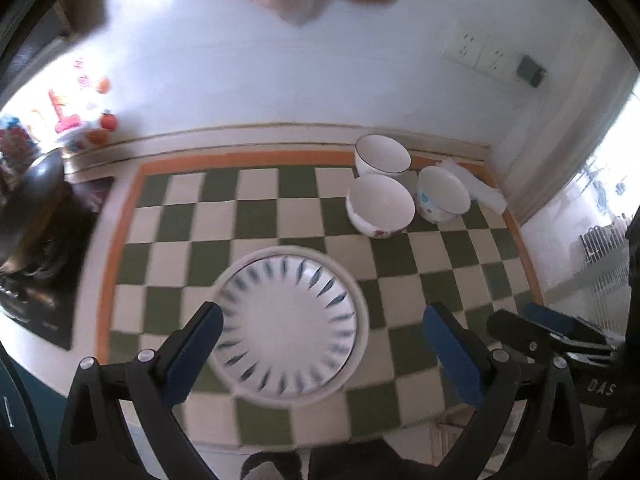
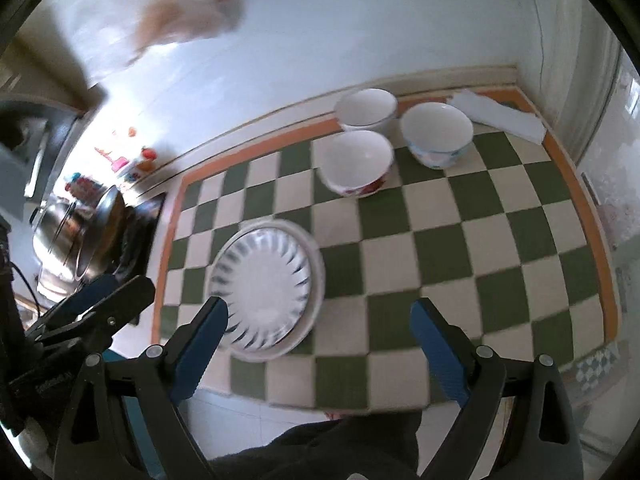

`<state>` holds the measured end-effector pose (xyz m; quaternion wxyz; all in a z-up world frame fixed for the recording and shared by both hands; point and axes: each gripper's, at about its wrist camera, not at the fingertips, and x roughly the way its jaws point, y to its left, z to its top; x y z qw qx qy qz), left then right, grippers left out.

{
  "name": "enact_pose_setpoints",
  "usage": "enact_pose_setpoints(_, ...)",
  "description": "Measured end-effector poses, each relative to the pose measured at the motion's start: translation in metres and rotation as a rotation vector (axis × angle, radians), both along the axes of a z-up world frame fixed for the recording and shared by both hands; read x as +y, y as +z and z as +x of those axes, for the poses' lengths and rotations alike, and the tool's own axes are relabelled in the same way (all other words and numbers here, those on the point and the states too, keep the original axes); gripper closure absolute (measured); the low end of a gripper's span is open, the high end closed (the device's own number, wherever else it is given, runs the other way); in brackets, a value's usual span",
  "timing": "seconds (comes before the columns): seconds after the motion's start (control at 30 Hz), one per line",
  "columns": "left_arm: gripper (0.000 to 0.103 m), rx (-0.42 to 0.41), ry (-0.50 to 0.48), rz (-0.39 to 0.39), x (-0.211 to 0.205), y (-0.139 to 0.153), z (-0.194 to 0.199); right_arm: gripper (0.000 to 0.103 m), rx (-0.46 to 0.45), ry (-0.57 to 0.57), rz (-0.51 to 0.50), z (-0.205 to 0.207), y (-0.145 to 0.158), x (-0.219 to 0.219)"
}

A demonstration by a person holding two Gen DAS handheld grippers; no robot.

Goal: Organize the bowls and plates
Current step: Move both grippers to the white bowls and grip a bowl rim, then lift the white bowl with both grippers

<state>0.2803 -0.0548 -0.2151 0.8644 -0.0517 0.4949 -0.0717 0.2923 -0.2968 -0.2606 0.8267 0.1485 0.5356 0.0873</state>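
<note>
Three bowls [image 2: 360,142] | checkered mat [image 2: 460,248] | white wall [image 1: 280,80] | stacked plates [image 1: 286,324]

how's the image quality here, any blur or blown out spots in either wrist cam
Left wrist view: motion blur smears the striped plate and the top of the wall; the window side at far right is blown out. Right wrist view: the same plate is blurred, the three bowls stay fairly sharp, and fisheye distortion bends the checkered mat.

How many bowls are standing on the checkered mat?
3, clustered at the mat's far right corner: a plain bowl nearest the wall, a red-flowered bowl in front of it, and a blue-patterned bowl to their right. None seems hidden.
</note>
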Motion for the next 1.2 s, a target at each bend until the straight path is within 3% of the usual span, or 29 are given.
enact_pose_setpoints(0.23, 0.000, 0.177, 0.052, 0.002, -0.029, -0.062, 0.116, 0.008, 0.141, -0.007, 0.050, 0.112, -0.066, -0.058)
enact_pose_setpoints(0.37, 0.003, 0.262, 0.063, 0.008, -0.036, -0.094, 0.169, 0.013, 0.190, 0.005, 0.089, 0.167, -0.101, -0.066)
enact_pose_setpoints(0.43, 0.011, 0.310, 0.054, 0.001, -0.038, -0.110, 0.193, 0.017, 0.226, 0.014, 0.109, 0.192, -0.119, -0.065)
enact_pose_setpoints(0.5, 0.032, 0.354, 0.042, -0.011, -0.041, -0.125, 0.210, 0.023, 0.248, 0.020, 0.123, 0.209, -0.132, -0.062)
enact_pose_setpoints(0.57, 0.050, 0.400, 0.028, 0.000, -0.046, -0.141, 0.224, 0.037, 0.275, 0.026, 0.118, 0.226, -0.149, -0.058)
enact_pose_setpoints(0.6, 0.059, 0.423, 0.015, -0.003, -0.049, -0.149, 0.229, 0.040, 0.286, 0.029, 0.120, 0.234, -0.157, -0.056)
enact_pose_setpoints(0.67, 0.073, 0.467, -0.006, -0.006, -0.055, -0.164, 0.235, 0.059, 0.311, 0.023, 0.128, 0.243, -0.169, -0.051)
enact_pose_setpoints(0.77, 0.086, 0.500, -0.039, -0.003, -0.065, -0.179, 0.237, 0.085, 0.346, -0.002, 0.130, 0.251, -0.186, -0.050)
enact_pose_setpoints(1.0, 0.090, 0.493, -0.070, 0.012, -0.080, -0.176, 0.219, 0.088, 0.334, -0.014, 0.110, 0.251, -0.184, -0.052)
enact_pose_setpoints(1.2, 0.090, 0.445, -0.102, 0.004, -0.093, -0.143, 0.177, 0.088, 0.328, -0.004, 0.121, 0.229, -0.164, -0.055)
